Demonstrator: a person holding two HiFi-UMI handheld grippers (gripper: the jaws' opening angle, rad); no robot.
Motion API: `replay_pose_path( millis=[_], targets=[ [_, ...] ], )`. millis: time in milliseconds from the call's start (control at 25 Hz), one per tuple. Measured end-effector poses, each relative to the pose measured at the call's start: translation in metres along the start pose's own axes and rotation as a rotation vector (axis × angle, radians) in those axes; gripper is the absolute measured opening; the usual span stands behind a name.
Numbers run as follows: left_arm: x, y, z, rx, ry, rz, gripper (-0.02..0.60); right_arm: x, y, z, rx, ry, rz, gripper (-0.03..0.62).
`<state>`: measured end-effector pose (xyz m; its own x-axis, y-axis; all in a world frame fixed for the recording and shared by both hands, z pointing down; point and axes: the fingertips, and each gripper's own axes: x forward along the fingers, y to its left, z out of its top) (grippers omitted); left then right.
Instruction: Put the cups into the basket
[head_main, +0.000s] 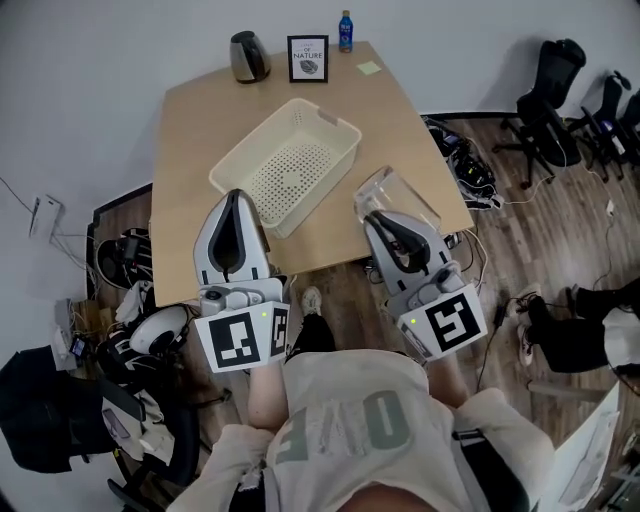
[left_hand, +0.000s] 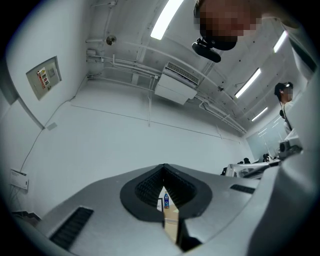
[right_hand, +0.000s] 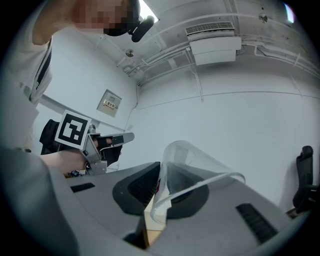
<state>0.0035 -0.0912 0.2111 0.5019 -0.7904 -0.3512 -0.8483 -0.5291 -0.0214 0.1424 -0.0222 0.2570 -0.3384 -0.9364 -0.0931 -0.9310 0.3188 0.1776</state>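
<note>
Squarely below the head camera stands a light wooden table (head_main: 190, 130), the biggest thing in view, on a wood-plank floor. A cream perforated basket (head_main: 252, 140) sits near the table's middle, turned at an angle to the edges, and nothing lies inside it.

Next in size are the two grippers, both at the table's near edge. The left gripper (head_main: 236, 200) hangs over the basket's near corner. In the left gripper view (left_hand: 164, 172) its jaws are brought together to a thin slit, with nothing gripped between them; only the tabletop and a far-off bottle (left_hand: 166, 201) show through the gap. The right gripper (head_main: 385, 222) is over the table's near right corner, to the right of the basket and apart from it. In the right gripper view (right_hand: 159, 185) its jaws are pinched tight on the thin wall of a clear plastic cup (right_hand: 190, 160), just at the rim, so the cup juts out ahead of the jaws. From the head view, the cup (head_main: 395, 192) is held outside the basket, near its right wall.

Along the far edge stand smaller things: a dark kettle (head_main: 248, 56), a framed picture (head_main: 307, 58), the blue bottle (head_main: 345, 31) and a yellow sticky note (head_main: 369, 68).
</note>
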Motion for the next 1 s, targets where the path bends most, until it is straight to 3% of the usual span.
replay_pose_path(
  millis=[640,1000],
  targets=[
    [0.116,0.116,-0.049,-0.037,0.012,-0.015,0.005,0.173,-0.027,-0.013,-0.054,0.065,-0.016,0.024],
    [0.158,0.14,-0.075,-0.032,0.031,-0.046,0.005,0.232,-0.037,-0.03,-0.09,0.123,-0.003,0.024]
  ],
)
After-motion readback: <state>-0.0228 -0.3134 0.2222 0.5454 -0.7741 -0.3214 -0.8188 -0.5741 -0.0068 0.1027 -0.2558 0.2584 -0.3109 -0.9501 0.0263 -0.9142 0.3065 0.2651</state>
